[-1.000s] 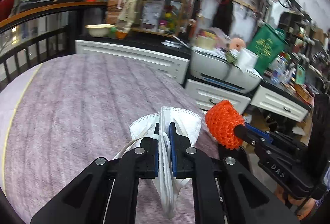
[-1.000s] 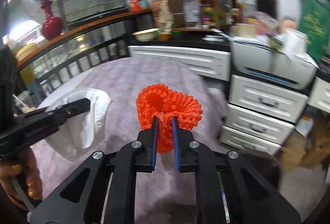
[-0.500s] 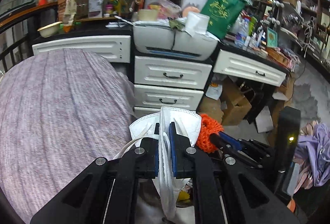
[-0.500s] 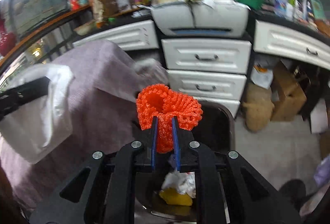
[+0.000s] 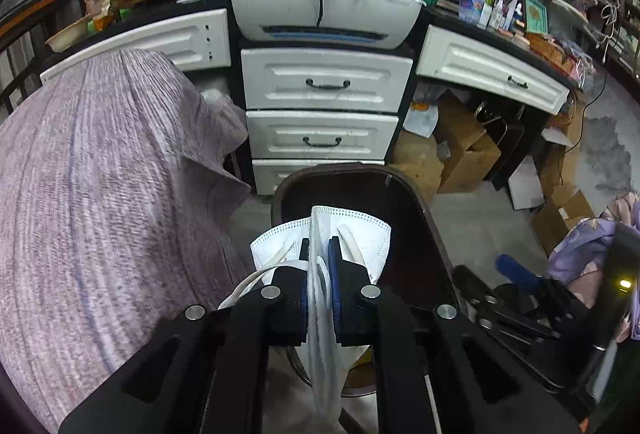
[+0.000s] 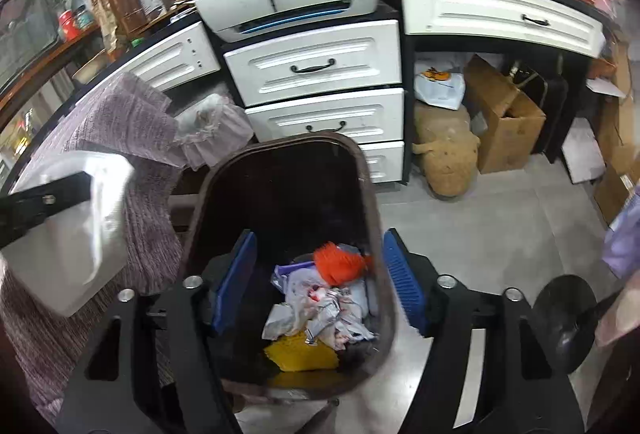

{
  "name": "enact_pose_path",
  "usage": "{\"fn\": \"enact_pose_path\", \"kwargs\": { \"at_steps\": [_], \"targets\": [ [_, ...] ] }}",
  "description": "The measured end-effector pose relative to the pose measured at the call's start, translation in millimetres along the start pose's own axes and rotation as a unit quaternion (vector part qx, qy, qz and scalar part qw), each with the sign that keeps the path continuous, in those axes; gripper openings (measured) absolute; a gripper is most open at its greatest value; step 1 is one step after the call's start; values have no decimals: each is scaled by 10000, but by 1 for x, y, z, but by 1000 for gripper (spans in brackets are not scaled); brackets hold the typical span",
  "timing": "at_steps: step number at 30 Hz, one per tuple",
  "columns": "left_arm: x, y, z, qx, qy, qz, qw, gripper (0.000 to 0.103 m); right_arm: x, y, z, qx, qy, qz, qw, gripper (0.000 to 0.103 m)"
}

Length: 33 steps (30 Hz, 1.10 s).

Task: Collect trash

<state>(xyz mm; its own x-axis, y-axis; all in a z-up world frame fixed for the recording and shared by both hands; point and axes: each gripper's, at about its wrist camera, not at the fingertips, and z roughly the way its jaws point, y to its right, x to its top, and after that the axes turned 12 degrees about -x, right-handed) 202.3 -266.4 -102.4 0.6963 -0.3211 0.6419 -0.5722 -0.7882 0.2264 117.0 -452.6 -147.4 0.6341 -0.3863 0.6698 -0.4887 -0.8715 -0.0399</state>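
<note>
A dark brown trash bin [image 6: 362, 170] stands on the floor in front of white drawers; its rim [image 5: 424, 206] also shows in the left wrist view. My left gripper [image 5: 319, 252] is shut on a white face mask [image 5: 352, 230] above the bin's left side. In the right wrist view the mask [image 6: 80, 230] hangs left of the bin. My right gripper [image 6: 316, 270] hovers over the bin mouth, its jaws opening with nothing between them. The orange foam net [image 6: 338, 266] lies inside on crumpled wrappers and a yellow scrap.
A table under a purple cloth [image 5: 92, 202] fills the left. White drawers [image 5: 324, 82] and a printer [image 5: 324, 10] stand behind the bin. Cardboard boxes [image 6: 504, 114] and a tan bag [image 6: 448, 158] sit under the desk at right. Grey floor [image 6: 480, 234] lies right of the bin.
Both grippers swung from the table to the bin and dropped lower. My right gripper opened, and the orange net fell from it into the bin. The mask stays clamped.
</note>
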Motion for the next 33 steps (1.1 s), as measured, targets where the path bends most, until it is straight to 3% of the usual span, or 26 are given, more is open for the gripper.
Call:
{"fn": "enact_pose_path", "kwargs": {
  "at_steps": [9, 11, 16, 19, 22, 28, 33],
  "targets": [
    [0, 14, 37, -66, -554, 274, 9981, 10, 4, 26, -27, -266, 265, 202, 9991, 70],
    [-2, 17, 40, -23, -592, 326, 9977, 20, 7, 28, -32, -305, 329, 266, 9986, 70],
    [-6, 21, 40, -95, -568, 390, 9976, 58, 10, 30, -49, -347, 479, 295, 9978, 74],
    [-7, 23, 35, -103, -501, 456, 9976, 69, 12, 32, -60, -382, 621, 285, 9969, 75],
    [-9, 25, 18, -210, -329, 462, 9982, 80, 13, 33, -70, -479, 784, 327, 9952, 84],
    [-17, 35, -40, -90, 485, 700, 9963, 97, 20, 38, -96, -810, 1044, 441, 9903, 85],
    [-25, 29, -98, 192, 1200, 735, 9899, 98, 23, 33, -125, -647, 1264, 595, 9881, 91]
  ]
}}
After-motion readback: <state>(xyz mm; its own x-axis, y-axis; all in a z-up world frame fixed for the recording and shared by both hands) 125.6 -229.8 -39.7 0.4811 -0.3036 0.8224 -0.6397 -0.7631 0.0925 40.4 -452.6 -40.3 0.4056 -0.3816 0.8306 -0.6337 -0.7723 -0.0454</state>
